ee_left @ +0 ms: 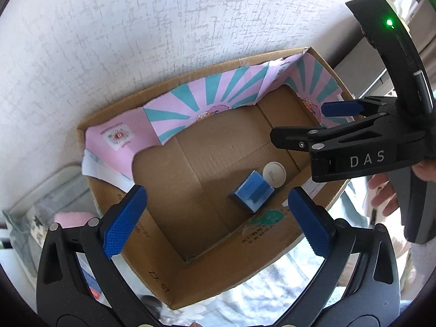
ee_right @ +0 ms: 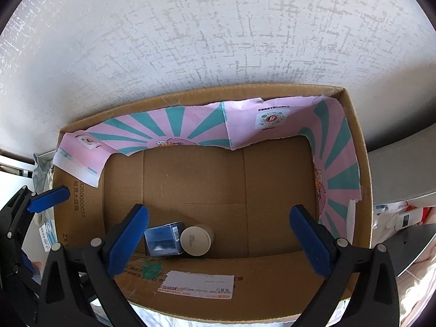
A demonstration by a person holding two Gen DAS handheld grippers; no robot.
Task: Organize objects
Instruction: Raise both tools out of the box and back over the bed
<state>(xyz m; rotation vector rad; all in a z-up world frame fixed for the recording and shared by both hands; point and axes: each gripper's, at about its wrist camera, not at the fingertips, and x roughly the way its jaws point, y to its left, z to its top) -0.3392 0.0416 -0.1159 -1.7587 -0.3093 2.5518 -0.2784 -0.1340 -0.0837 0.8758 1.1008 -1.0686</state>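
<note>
Blue small carton (ee_right: 163, 238) and white round jar (ee_right: 196, 240) sit touching on the brown cardboard box (ee_right: 357, 163) floor, below my left tool (ee_left: 218, 212) and right tool (ee_right: 218, 238); both tools wide, empty, likely just released.

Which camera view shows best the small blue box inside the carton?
The left wrist view: the small blue box is fully visible beside the round white jar. In the right wrist view a blue finger pad covers its left edge.
</note>
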